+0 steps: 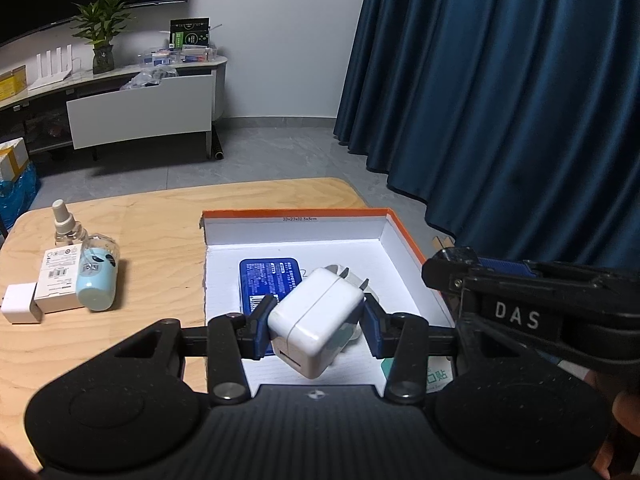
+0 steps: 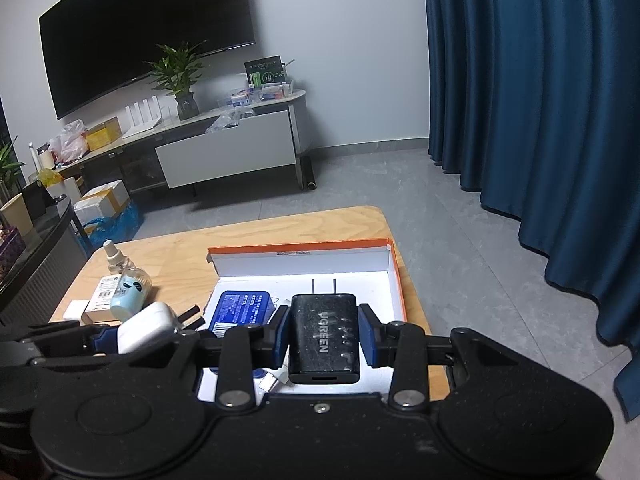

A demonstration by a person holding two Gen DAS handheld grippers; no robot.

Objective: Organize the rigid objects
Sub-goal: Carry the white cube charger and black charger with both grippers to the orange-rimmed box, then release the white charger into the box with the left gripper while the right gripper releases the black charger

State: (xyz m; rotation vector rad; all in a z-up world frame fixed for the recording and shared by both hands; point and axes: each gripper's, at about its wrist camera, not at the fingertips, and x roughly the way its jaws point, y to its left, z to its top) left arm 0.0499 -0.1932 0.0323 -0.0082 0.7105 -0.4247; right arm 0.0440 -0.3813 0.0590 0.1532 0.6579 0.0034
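White charger [image 1: 316, 322] clamped in left tongs [image 1: 316, 326], black charger [image 2: 324, 340] in right tongs [image 2: 323, 340], hiding box [image 1: 394, 236] contents.

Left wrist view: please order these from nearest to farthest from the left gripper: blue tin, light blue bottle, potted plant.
Measured from the left gripper:
1. Blue tin, just ahead, inside the box.
2. Light blue bottle, lying on the table, left.
3. Potted plant, far back on the TV cabinet.

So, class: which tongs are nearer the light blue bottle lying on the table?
Left. The left tongs, holding the white charger, sit just beside the light blue bottle; the right tongs hold the black charger over the box, farther away.
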